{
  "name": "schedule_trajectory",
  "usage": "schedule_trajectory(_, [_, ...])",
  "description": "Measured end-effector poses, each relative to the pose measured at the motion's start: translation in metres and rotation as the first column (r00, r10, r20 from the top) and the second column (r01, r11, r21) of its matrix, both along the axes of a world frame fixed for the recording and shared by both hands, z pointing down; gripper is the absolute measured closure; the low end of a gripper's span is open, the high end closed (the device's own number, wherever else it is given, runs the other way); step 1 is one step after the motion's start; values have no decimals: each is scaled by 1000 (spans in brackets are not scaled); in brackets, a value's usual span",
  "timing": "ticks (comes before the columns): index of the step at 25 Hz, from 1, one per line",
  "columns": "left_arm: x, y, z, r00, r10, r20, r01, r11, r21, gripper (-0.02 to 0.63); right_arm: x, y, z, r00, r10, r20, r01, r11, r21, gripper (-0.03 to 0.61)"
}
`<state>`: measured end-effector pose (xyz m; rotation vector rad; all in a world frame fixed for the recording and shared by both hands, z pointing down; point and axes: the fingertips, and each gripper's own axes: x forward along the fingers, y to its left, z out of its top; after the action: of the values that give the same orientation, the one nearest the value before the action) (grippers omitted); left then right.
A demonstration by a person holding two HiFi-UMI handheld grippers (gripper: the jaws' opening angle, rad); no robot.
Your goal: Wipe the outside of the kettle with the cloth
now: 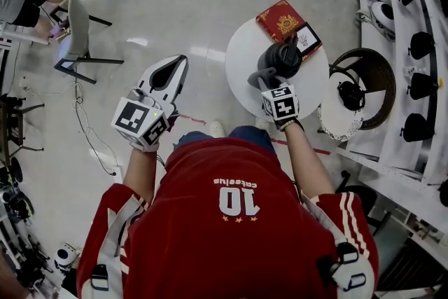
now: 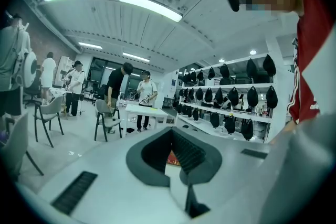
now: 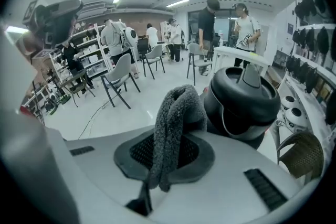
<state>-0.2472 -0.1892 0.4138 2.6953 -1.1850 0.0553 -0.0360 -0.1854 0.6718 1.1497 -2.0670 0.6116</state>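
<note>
A black kettle (image 1: 285,58) (image 3: 244,105) stands on a small round white table (image 1: 241,59). My right gripper (image 1: 269,84) (image 3: 168,149) is shut on a grey fluffy cloth (image 1: 262,75) (image 3: 176,118). The cloth's folded top rests against the near left side of the kettle. In the right gripper view the cloth hangs down between the jaws and hides part of the kettle's wall. My left gripper (image 1: 175,70) (image 2: 176,149) is held out over the floor to the left of the table. Its jaws are closed together with nothing between them.
A red patterned box (image 1: 279,19) and a small framed picture (image 1: 306,39) lie at the table's far edge. A wicker basket (image 1: 381,63) stands to the right, beside shelves (image 1: 420,45) of black and white gear. Chairs (image 1: 77,31) and people are at the left, with cables (image 1: 87,133) on the floor.
</note>
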Motion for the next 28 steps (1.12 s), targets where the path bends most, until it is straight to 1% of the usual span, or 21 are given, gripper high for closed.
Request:
schedule_trajectory(4, [-6, -6, -2, 1000, -6, -8, 6, 1000, 6, 608, -16, -10, -18, 1000, -25, 4, 25, 998, 53, 532])
schedule_trajectory(7, [-5, -9, -5, 1000, -2, -13, 2, 1000, 14, 608, -26, -13, -38, 998, -62, 7, 60, 992, 113, 533])
schedule_trajectory(11, [11, -10, -11, 1000, 18, -24, -18, 1000, 17, 609, -31, -9, -65, 992, -129, -3, 128, 973, 193, 533])
schedule_trajectory(14, [32, -10, -14, 999, 45, -25, -45, 999, 21, 609, -23, -5, -90, 988, -151, 0, 146, 955, 259, 533])
schedule_trajectory(18, [64, -10, -18, 997, 76, -25, -76, 997, 25, 608, 5, -6, -125, 989, -148, -5, 141, 927, 348, 532])
schedule_trajectory(22, [96, -9, -19, 995, 101, -25, -100, 995, 26, 608, 54, -11, -155, 997, -80, 7, 70, 905, 419, 534])
schedule_trajectory(25, [121, -8, -16, 993, 117, -21, -117, 993, 20, 608, 95, -13, -164, 1000, -24, -7, 25, 896, 442, 532])
schedule_trajectory(28, [144, -10, -17, 992, 124, -14, -124, 992, 18, 608, 133, -13, -161, 1000, 19, -19, -9, 900, 435, 534])
